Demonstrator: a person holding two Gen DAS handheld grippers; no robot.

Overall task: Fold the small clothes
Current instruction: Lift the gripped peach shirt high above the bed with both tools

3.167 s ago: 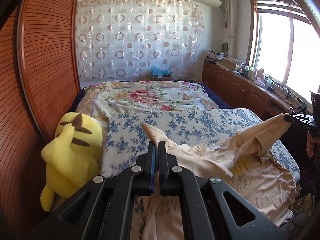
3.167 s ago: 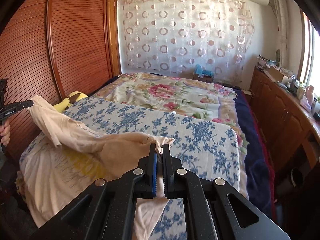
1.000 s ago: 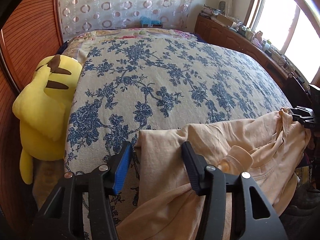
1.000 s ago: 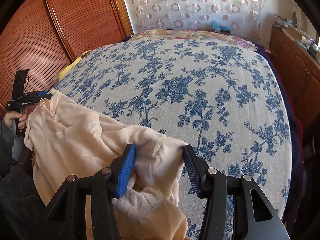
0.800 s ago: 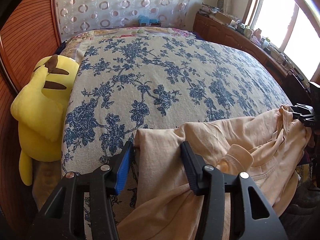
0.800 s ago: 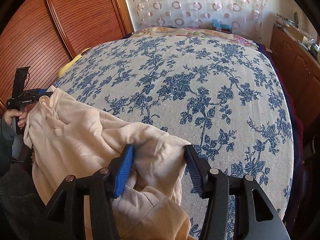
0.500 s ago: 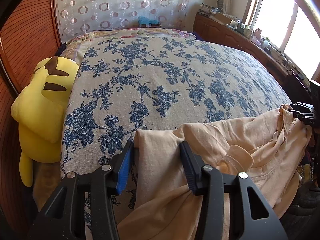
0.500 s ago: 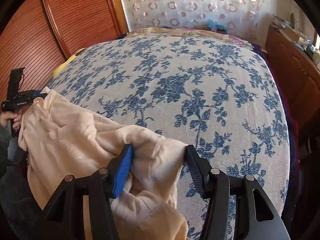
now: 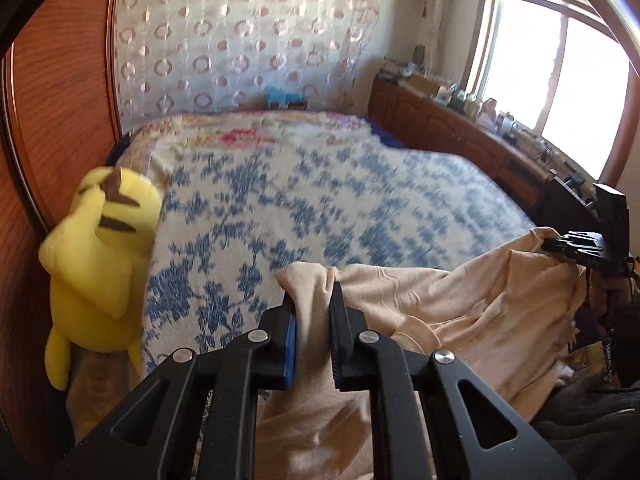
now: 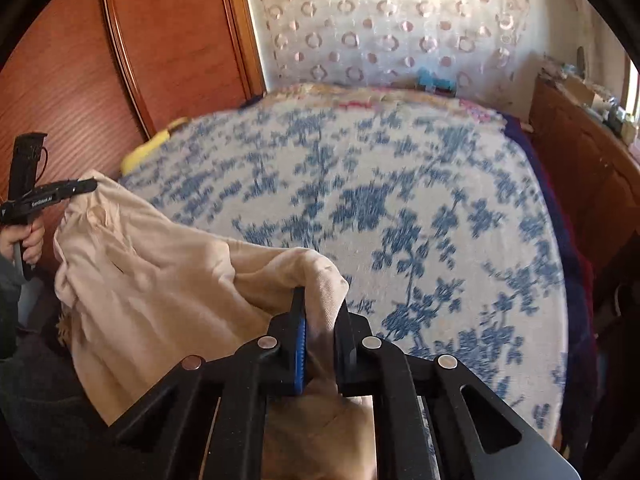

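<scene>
A cream-coloured small garment hangs over the near edge of the bed, which has a blue-flowered cover. My left gripper is shut on one bunched edge of the garment. My right gripper is shut on the opposite edge of the garment. The cloth sags between the two grippers. The right gripper also shows in the left wrist view, and the left gripper shows in the right wrist view. Both frames are motion-blurred.
A yellow plush toy leans at the bed's left side against the wooden wardrobe. A wooden cabinet with clutter runs along the right under the window. A floral quilt lies at the far end.
Both grippers have closed from wide open onto the garment's edges. Both views have tilted up, showing more of the room, and the gripped edges have risen.
</scene>
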